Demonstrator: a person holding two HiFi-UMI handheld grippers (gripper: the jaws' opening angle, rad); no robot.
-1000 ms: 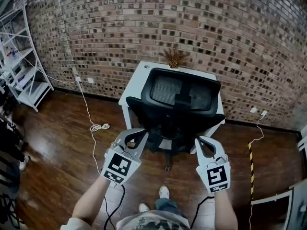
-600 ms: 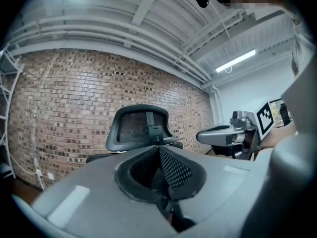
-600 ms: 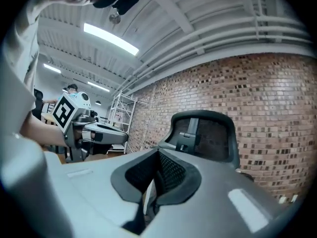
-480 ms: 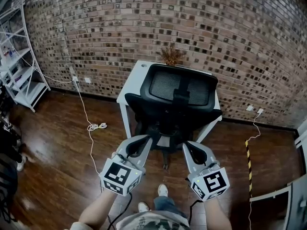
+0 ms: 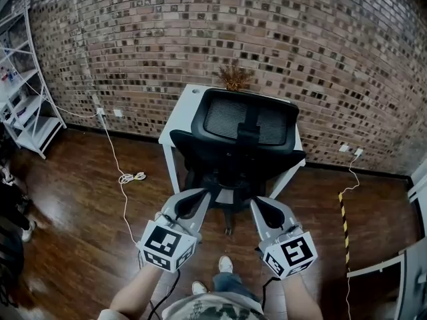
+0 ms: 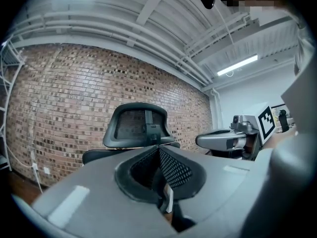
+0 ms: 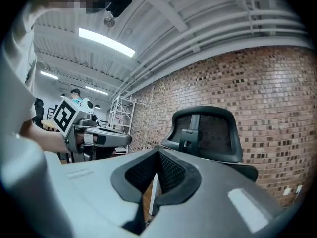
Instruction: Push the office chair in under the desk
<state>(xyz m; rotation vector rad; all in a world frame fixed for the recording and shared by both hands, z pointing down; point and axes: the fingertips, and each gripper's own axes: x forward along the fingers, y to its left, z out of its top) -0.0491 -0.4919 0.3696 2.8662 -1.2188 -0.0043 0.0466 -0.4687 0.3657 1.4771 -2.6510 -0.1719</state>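
Left gripper: jaws closed, pads meeting at the tips, nothing between them in its own view. Right gripper: jaws likewise closed and empty. Both sit in the lower centre of the head view, side by side and a little apart, each pointing up the frame toward the office chair. Left marker cube and right marker cube face the camera, with a bare forearm behind each. In the head view both sets of tips overlap the dark lower part of the chair; contact cannot be confirmed from that angle. In each gripper view the chair's mesh backrest stands upright beyond the closed tips, and the other gripper shows off to the side. The chair is at frame centre, back toward the person, on the near side of the white desk. Its backrest covers most of the desktop in the picture, and its base lies between the desk's legs. How far the seat reaches under the top cannot be judged. A dried plant stands at the desk's far edge, against the brick wall that fills the upper frame. Dark wooden floor below. A white cable runs down from the wall to a coil on the floor left of the desk. A white shelf rack is at the left edge. A yellow-and-black striped strip lies at right. The person's shoes show at bottom centre.
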